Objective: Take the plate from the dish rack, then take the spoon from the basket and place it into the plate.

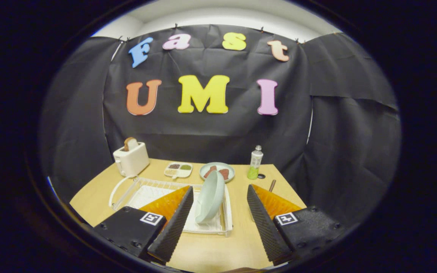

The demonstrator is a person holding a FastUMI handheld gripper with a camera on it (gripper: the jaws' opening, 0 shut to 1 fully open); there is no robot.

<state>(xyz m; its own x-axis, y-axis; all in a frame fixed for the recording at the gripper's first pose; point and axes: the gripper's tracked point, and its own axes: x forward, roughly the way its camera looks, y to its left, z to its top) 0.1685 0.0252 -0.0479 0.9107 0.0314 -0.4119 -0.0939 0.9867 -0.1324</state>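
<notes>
The gripper (218,216) has its fingers spread wide, holding nothing. Between them a pale green plate (210,197) stands on edge in the white dish rack (146,189). Beyond the rack sit a toaster (131,160), a divided dish (178,169), a food plate (218,170) and a bottle (255,163).

Setting: a staged kitchen booth. You face a light wooden desk (211,250) hemmed in by black cloth walls (347,151). Kitchen props on it: white toaster (131,159) holding bread, wire dish rack (142,193) with an upright plate (210,197), divided snack tray (178,169), food plate (217,171), small bottle (255,163).
</notes>
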